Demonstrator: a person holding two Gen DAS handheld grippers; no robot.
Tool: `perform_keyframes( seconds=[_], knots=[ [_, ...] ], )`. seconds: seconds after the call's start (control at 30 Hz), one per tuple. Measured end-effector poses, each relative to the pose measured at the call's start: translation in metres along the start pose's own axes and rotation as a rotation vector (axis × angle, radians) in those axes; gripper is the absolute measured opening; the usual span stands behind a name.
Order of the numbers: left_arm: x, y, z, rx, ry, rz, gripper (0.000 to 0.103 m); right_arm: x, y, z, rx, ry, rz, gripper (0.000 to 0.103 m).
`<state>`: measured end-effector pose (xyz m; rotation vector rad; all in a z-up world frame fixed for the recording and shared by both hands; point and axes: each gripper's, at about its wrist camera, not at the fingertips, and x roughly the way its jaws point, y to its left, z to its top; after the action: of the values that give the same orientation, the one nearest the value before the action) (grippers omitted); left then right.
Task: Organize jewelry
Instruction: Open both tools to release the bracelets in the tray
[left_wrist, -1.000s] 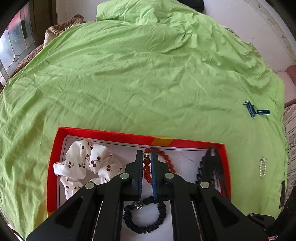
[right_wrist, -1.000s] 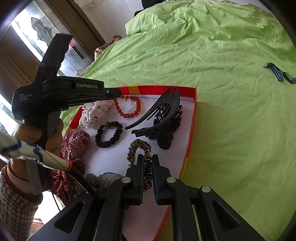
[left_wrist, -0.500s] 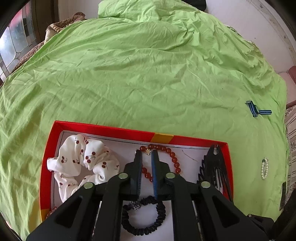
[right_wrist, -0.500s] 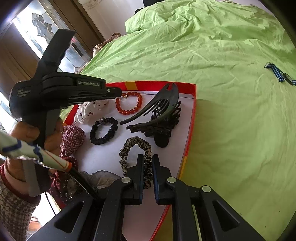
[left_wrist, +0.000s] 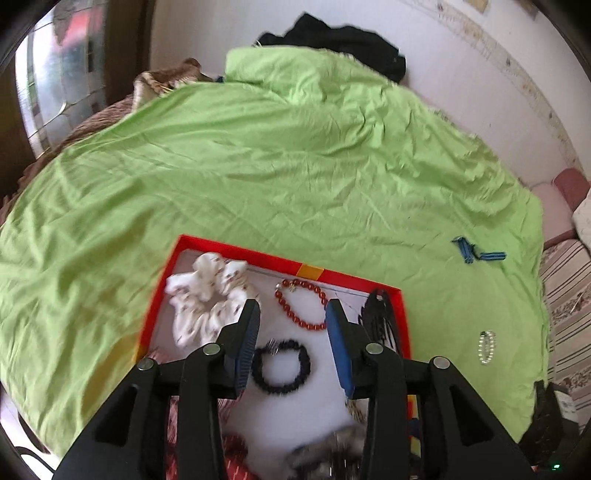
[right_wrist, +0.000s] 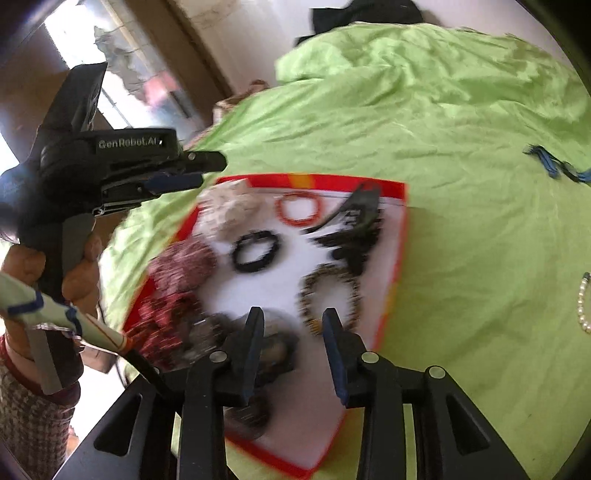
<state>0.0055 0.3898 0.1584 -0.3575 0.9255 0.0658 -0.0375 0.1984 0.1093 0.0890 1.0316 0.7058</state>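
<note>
Partly blurred red tray (right_wrist: 402, 236), its near corner cut off

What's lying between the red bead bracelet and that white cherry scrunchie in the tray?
Nothing. In the left wrist view, only bare white tray floor separates the red bead bracelet from the white scrunchie.

A rumpled green sheet (left_wrist: 295, 177) covers the bed. A black garment (left_wrist: 343, 40) lies at its far end by the white wall (left_wrist: 480, 74). A window (right_wrist: 122, 74) stands left.
</note>
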Motion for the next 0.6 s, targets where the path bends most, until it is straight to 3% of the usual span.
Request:
perform_keyframes(
  seconds=[0.17,0.33,0.6],
  knots=[
    [-0.042,0.025,-0.03,-0.098,-0.056,-0.013,0.041,0.021,0.02,-0.007,-0.051,0.07,0.021,0.027],
    [-0.066,0.043,-0.059,-0.144,-0.077,0.028,0.041,0.031,0.039,-0.021,-0.076,0.131,0.075,0.027],
    [-0.094,0.028,-0.085,-0.092,-0.146,0.11,0.042,-0.011,0.04,-0.023,-0.079,0.054,0.05,0.04]
  ],
)
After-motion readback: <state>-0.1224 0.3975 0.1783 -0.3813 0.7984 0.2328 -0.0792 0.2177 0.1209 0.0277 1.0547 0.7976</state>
